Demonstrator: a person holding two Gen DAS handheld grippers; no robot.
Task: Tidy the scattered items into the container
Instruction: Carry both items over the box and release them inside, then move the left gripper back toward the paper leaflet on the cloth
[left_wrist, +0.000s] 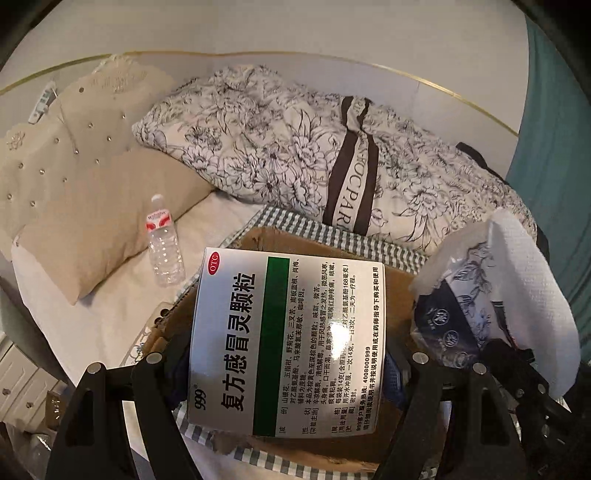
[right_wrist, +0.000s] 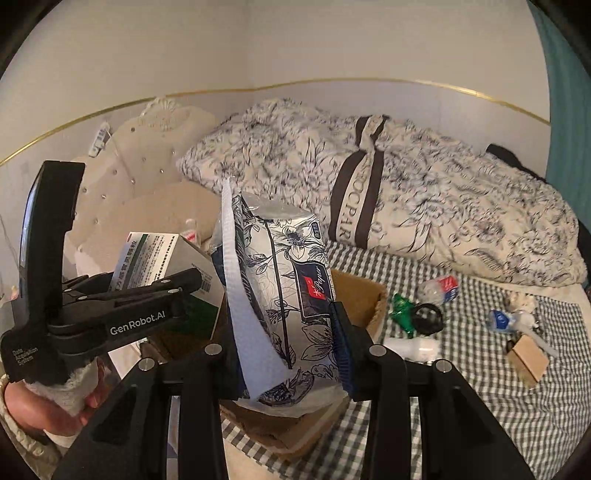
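My left gripper (left_wrist: 290, 365) is shut on a white medicine box (left_wrist: 288, 343) with a green stripe, held flat above an open cardboard box (left_wrist: 280, 240). In the right wrist view the same left gripper (right_wrist: 177, 291) and medicine box (right_wrist: 162, 258) hang at the left over the cardboard box (right_wrist: 364, 295). My right gripper (right_wrist: 284, 343) is shut on a floral tissue pack (right_wrist: 295, 295), a white sheet trailing from it, also above the cardboard box. The tissue pack (left_wrist: 454, 295) shows at the right of the left wrist view.
The cardboard box sits on a checked cloth (right_wrist: 480, 387) on a bed. On the cloth lie a green wrapper (right_wrist: 402, 310), a black ring (right_wrist: 428, 317), a crushed bottle (right_wrist: 439, 288) and a small card piece (right_wrist: 526, 362). A water bottle (left_wrist: 164, 247) lies by a beige pillow (left_wrist: 92, 221); a floral quilt (left_wrist: 295, 147) lies behind.
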